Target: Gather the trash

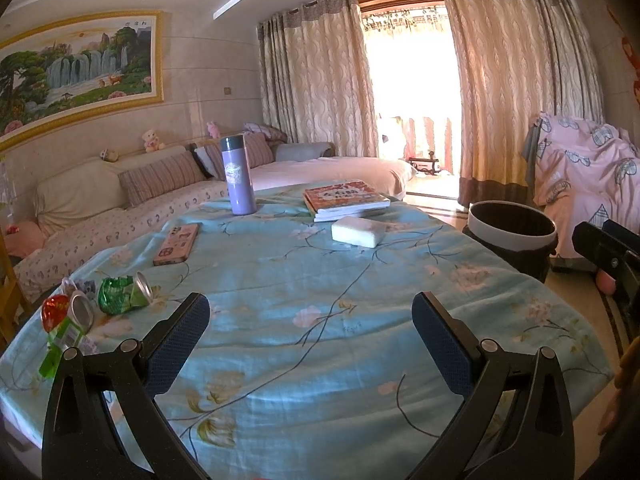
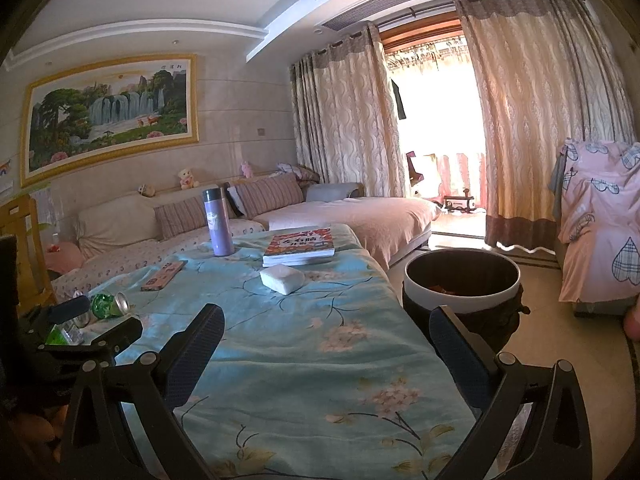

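left hand-held gripper (image 1: 310, 320) empty, spread | crushed green can (image 1: 124, 294) beside | bin (image 1: 512, 236) right

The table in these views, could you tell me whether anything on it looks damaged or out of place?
Yes. At the table's left edge lies a crushed green can on its side, with a second can and a green wrapper beside it. The bottle, books and phone look orderly.
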`<state>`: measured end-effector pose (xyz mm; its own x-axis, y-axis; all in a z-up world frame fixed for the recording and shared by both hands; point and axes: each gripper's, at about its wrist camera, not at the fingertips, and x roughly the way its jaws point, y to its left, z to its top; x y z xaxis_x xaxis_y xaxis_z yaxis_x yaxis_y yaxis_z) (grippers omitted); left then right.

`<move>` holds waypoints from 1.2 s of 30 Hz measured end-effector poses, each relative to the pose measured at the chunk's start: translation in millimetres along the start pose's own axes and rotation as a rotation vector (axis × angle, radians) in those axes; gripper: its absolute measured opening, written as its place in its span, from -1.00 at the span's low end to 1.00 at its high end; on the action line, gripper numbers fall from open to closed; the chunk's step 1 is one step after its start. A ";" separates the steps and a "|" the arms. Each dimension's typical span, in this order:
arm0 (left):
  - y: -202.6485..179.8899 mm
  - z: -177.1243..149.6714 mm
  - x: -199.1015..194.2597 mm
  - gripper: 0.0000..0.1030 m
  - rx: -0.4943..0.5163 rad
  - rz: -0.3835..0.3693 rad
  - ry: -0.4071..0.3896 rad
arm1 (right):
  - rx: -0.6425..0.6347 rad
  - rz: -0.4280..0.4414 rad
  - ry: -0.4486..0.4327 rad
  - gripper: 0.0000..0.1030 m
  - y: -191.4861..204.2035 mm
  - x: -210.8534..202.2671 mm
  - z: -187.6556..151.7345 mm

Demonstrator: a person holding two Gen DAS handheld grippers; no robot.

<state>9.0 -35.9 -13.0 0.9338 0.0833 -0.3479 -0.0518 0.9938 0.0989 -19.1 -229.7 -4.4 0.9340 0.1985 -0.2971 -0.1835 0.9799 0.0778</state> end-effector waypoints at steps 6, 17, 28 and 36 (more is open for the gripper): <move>0.3 0.2 -0.2 1.00 0.001 -0.001 0.000 | 0.000 0.000 0.001 1.00 0.0 0.1 0.0; 0.7 -2.4 1.5 1.00 0.006 -0.005 0.004 | 0.003 0.005 0.003 1.00 1.3 1.0 -0.9; 0.7 -3.4 1.6 1.00 0.010 -0.009 0.006 | 0.006 0.009 0.008 1.00 1.6 1.8 -2.7; -0.9 -4.5 1.9 1.00 0.012 -0.014 0.014 | 0.007 0.010 0.009 1.00 1.5 2.4 -3.3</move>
<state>9.2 -36.3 -17.9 0.9295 0.0710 -0.3618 -0.0348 0.9938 0.1057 -18.2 -227.6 -8.1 0.9292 0.2085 -0.3050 -0.1905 0.9777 0.0878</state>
